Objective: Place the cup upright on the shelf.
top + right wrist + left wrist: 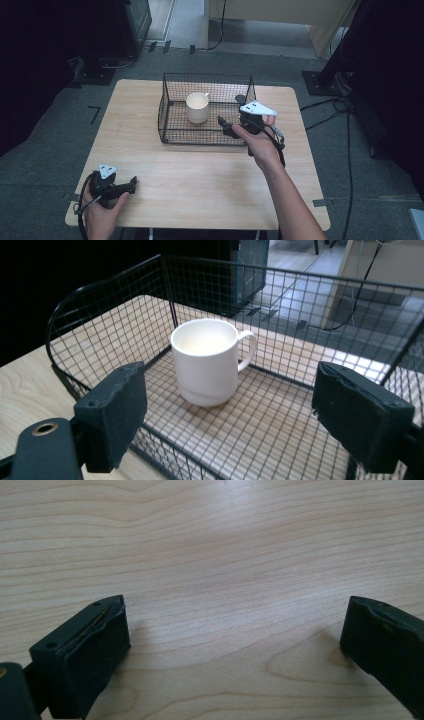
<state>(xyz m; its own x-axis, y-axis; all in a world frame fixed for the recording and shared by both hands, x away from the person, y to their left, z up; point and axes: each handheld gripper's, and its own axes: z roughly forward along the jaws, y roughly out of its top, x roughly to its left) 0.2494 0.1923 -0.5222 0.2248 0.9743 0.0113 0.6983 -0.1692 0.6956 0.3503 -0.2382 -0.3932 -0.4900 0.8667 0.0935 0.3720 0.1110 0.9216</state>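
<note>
White mug (pixel 197 107) upright inside wire basket (pixel 170 131) at table's (pixel 200 185) far edge. Right gripper (pixel 225 125), jaws apart and empty, over basket's right rim; mug handle clearer in right gripper view. Left gripper (pixel 131 184), jaws apart, near left corner.

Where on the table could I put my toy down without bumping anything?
The wooden table is bare in front of the wire basket, between the left gripper and the person's right forearm. The strip left of the basket is bare too. The basket holds a white mug, and the right gripper reaches in.
</note>
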